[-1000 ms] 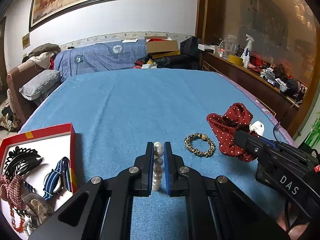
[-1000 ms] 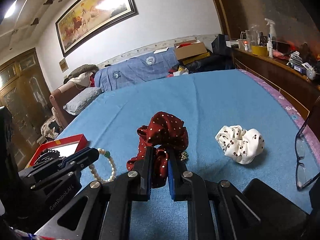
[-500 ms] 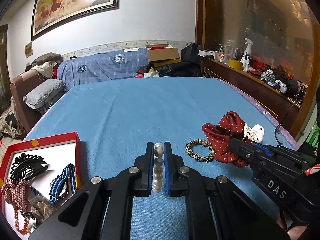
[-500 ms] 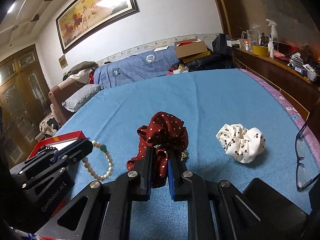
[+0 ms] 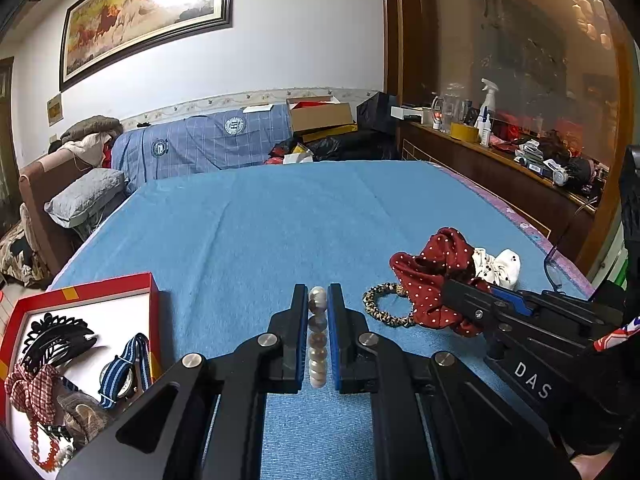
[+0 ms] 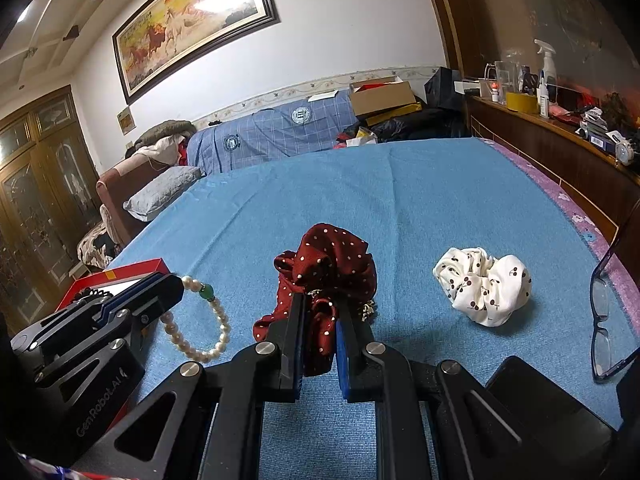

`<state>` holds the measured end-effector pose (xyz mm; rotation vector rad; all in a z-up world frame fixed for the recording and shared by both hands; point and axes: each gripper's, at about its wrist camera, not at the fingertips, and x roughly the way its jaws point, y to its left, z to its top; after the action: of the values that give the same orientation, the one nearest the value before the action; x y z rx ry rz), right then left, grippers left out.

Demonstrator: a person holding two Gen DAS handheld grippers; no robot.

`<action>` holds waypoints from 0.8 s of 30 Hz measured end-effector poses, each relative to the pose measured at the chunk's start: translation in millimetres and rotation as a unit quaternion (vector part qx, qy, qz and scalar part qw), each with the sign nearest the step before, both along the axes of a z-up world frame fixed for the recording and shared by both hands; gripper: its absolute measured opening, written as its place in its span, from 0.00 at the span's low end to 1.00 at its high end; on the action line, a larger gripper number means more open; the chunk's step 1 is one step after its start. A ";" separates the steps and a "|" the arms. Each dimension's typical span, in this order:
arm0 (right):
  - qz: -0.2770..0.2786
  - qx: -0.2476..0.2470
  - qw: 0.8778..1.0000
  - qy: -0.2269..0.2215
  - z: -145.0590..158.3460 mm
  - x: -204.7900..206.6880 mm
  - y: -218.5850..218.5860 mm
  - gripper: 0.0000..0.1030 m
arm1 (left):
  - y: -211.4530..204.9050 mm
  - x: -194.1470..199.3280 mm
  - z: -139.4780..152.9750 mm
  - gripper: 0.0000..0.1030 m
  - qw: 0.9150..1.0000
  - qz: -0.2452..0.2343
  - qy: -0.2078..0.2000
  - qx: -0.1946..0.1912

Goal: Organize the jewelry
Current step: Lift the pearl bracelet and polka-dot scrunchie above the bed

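Note:
My left gripper [image 5: 318,300] is shut on a pearl bracelet [image 5: 318,336] and holds it above the blue cloth; the bracelet hangs as a loop with a green bead in the right wrist view [image 6: 200,320]. My right gripper [image 6: 318,304] is shut on a dark red dotted scrunchie [image 6: 328,264], lifted off the cloth; the scrunchie also shows in the left wrist view [image 5: 432,272]. The red jewelry box [image 5: 100,286] sits at the left and holds a black claw clip [image 5: 52,336], a striped watch [image 5: 124,372] and a red bead string [image 5: 40,446].
A leopard-print hair tie [image 5: 384,310] lies on the cloth between the grippers. A white cherry-print scrunchie [image 6: 484,288] lies to the right. Glasses [image 6: 604,312] rest near the right edge. A wooden sideboard [image 6: 560,144] with bottles runs along the right side.
Both grippers have risen a little with their loads. The left gripper has drifted so the red box shows more fully at its left.

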<state>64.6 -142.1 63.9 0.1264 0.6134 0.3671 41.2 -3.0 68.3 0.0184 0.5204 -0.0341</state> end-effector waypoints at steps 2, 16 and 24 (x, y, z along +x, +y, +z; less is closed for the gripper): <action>0.000 -0.001 1.000 0.000 0.0 0.0 0.2 0.13 | -1.1 -0.9 -0.3 0.08 1.000 -0.003 0.000 0.002; 0.001 -0.003 1.000 -0.004 2.4 -0.2 1.2 0.13 | -5.3 -5.0 0.4 0.08 1.000 -0.008 -0.006 0.006; -0.003 -0.005 1.000 -0.015 5.6 -1.6 0.4 0.13 | -4.8 -4.8 2.1 0.09 1.000 -0.008 -0.006 0.000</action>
<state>63.0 -141.8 69.5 0.1122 0.5854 0.3593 36.4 -7.8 70.4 0.0229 0.5084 -0.0491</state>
